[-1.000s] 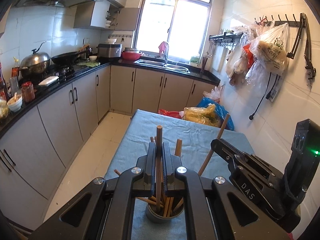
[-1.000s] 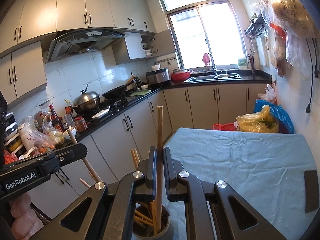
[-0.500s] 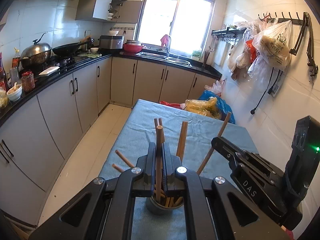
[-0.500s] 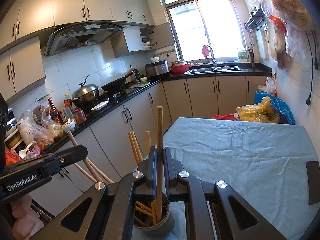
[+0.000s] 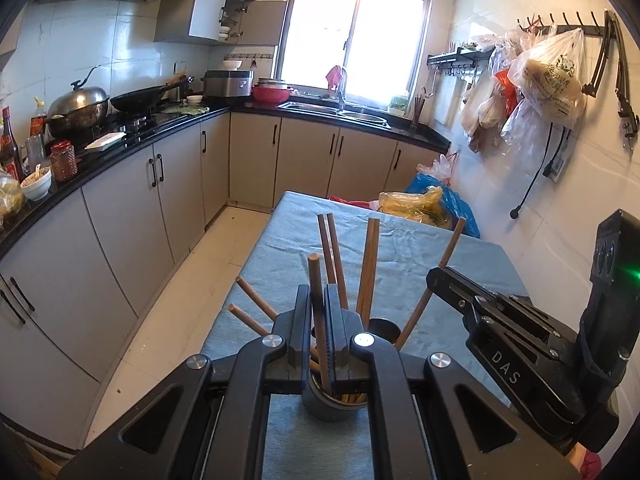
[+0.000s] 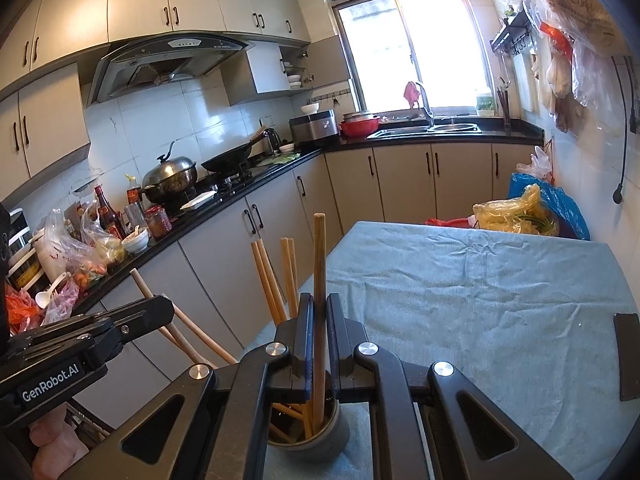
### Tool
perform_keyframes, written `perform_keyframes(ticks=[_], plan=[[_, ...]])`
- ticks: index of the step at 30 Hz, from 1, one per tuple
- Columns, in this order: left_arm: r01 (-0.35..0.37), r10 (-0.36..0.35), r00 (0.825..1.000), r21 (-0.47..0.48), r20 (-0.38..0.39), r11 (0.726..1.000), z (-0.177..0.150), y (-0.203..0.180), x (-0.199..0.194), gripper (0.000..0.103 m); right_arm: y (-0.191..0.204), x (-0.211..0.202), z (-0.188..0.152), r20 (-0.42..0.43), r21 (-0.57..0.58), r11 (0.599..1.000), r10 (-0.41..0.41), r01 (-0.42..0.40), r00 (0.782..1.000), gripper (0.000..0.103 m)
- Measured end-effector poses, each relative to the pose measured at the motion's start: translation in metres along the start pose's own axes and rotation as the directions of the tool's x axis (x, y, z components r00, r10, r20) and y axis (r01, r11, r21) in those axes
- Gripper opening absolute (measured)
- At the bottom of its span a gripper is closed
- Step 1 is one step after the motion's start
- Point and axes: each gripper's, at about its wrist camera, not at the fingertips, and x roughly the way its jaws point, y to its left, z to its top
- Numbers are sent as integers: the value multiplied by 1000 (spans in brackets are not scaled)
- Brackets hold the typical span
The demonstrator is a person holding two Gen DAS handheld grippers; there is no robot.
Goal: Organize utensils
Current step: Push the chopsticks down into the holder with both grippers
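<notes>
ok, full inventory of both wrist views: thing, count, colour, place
chopstick holder: 1, dark grey, near end of table
chopsticks: two gripped, several loose, exact count unclear; wooden, standing in holder
tablecloth: 1, blue-grey, covering table
flat black object: 1, right table edge
wok: 1, black, on stove
lidded pot: 1, steel, beside wok
red basin: 1, by sink
plastic bags: several, hanging on right wall
left gripper: shut on one chopstick
right gripper: shut on one chopstick
</notes>
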Motion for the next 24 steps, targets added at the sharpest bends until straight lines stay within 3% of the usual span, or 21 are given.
perform_keyframes(ticks=[24], plan=[[-74, 73, 997, 29, 20, 997, -11, -1, 12, 9, -1, 11, -13, -34, -6, 1000, -7, 6, 999, 7]])
